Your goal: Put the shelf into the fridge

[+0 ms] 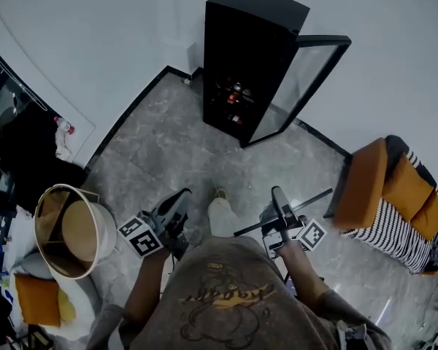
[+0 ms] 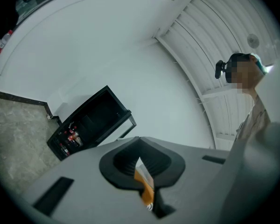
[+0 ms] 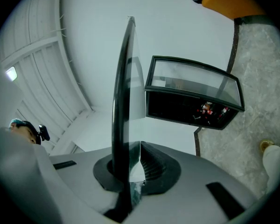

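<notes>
The black fridge [image 1: 248, 57] stands against the far wall with its glass door [image 1: 303, 86] swung open to the right; bottles [image 1: 235, 97] show on its lower levels. My right gripper [image 1: 279, 197] is shut on the shelf [image 1: 288, 211], a thin glass pane with a dark rim held edge-on in front of me. In the right gripper view the shelf [image 3: 123, 97] rises from between the jaws [image 3: 130, 171], left of the fridge [image 3: 191, 107]. My left gripper [image 1: 181, 199] is shut and holds nothing; its view shows the jaws [image 2: 140, 164] closed, the fridge [image 2: 86, 122] beyond at left.
A round drum-shaped basket [image 1: 69, 232] stands at my left on the marble floor [image 1: 168, 144]. An orange and striped sofa [image 1: 394, 188] is at the right. An orange cushion [image 1: 36, 297] lies at lower left. A dark cabinet [image 1: 22, 148] lines the left wall.
</notes>
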`<state>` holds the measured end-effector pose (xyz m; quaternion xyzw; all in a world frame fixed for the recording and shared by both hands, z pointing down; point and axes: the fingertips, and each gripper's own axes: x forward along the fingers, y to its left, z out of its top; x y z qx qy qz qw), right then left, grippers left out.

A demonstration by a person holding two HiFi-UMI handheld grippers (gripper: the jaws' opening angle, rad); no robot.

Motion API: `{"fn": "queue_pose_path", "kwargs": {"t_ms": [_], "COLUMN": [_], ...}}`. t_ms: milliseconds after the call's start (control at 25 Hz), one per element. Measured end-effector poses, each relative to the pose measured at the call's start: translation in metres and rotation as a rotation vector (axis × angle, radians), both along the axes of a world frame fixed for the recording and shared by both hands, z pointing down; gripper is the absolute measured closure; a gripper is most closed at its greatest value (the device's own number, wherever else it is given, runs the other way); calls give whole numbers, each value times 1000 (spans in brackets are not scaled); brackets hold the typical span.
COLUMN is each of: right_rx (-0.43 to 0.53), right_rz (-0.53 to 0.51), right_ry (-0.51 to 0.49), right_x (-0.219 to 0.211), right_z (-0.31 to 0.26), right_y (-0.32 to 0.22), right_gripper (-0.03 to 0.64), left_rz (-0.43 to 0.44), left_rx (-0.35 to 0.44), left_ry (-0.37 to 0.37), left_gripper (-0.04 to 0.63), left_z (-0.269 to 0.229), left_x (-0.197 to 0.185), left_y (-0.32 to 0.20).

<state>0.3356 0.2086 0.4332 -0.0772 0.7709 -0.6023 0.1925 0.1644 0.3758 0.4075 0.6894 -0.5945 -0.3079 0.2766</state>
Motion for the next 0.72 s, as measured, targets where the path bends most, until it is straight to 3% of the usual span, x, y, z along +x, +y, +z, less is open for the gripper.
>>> {"fn": "queue_pose_path", "kwargs": {"t_ms": [720], "right_rx": [-66], "right_rz": [32], "right_ry": [6], "right_x": [-73], "right_z": [5], "right_y": [-81], "right_gripper": [589], "left_rz": [51], "left_rx": [-23], "left_ry": [0], "left_gripper": [589], "left_z": [-10], "left_x": [-81], "left_y": [-102]}}
